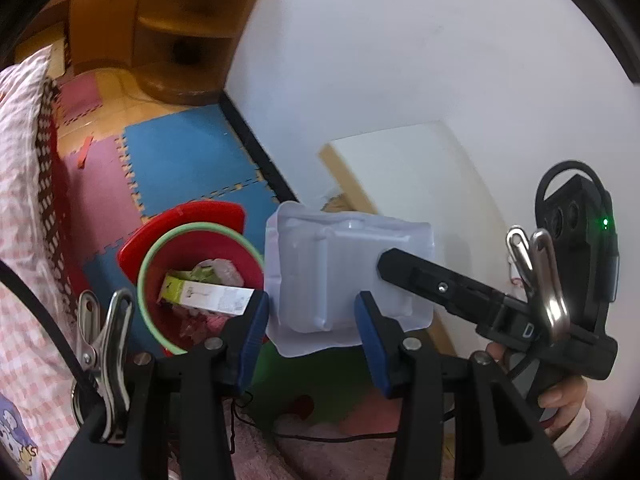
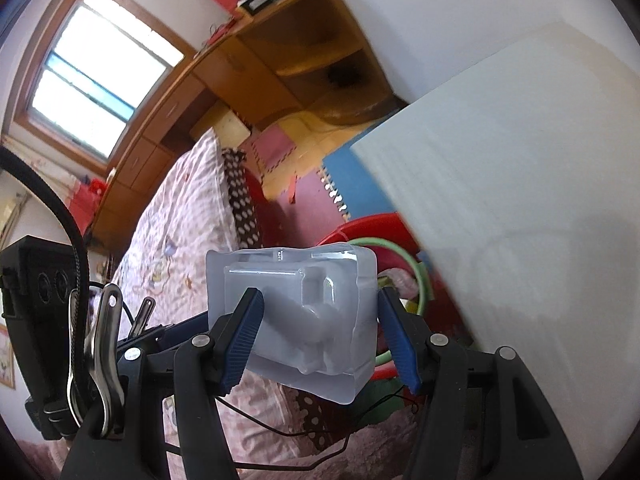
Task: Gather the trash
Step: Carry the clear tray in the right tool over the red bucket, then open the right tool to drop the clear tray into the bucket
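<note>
Both tools share one load: the left tool point(image 1: 311, 304) appears to pinch the left half of a clear moulded tray point(image 1: 344, 264) between its blue pads. The right tool point(image 2: 319, 300) clamps the same tray across its raised pocket. In the left wrist view a finger of the right tool lies over the tray from 3 o'clock, with a hand point(image 1: 560, 392) behind it.

The tray hangs in the air above the pink bed point(image 1: 24, 200), clear of everything but the tools. It looks like thin blister plastic. It is likely very light, springy and slick, and apt to buckle or pop out under a hard squeeze. The stiffest hold is probably across the moulded pocket or along a folded rim, not on the flat flange.

At the tray's 9 o'clock in the left wrist view stands a red bin point(image 1: 192, 227) with a green ring, on the floor beside the bed. It already holds a box point(image 1: 208, 296) and wrappers. Beyond the bin lie foam mats point(image 1: 188, 152), with a wooden shelf point(image 1: 180, 20) at 11 o'clock.
</note>
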A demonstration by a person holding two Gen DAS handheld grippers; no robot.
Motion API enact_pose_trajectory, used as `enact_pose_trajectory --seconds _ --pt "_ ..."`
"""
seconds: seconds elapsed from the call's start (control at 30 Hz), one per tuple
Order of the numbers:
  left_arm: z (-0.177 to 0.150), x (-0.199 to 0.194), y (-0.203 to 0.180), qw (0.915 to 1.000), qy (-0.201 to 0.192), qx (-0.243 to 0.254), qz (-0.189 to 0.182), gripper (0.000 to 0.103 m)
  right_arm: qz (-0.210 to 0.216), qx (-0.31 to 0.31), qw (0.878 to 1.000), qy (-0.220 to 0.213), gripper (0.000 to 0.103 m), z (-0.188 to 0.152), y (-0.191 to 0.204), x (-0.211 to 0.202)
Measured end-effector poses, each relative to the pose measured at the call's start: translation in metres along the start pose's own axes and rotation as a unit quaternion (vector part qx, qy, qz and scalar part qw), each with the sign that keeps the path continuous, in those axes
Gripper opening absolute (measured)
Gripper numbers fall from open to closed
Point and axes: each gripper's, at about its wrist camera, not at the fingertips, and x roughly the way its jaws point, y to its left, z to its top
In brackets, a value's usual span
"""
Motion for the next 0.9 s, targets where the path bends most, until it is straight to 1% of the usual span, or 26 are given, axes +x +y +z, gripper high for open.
enact_pose_trajectory --seconds 0.27,0.53,0.9 --pt "-0.005 0.011 0.047 0.9992 0.005 -0.039 0.004 0.047 0.003 -0.016 0.999 0.039 0.061 0.0 0.012 0.051" --pt "-0.012 0.044 0.094 0.9968 0.017 -0.078 0.004 0.047 -0.006 -0.023 0.997 0.074 0.061 -0.001 0.013 0.104" --pt "-0.022 0.087 0.13 0.9945 0.039 -0.097 0.003 0.047 -0.014 -0.013 0.994 0.112 0.061 -0.004 -0.002 0.156"
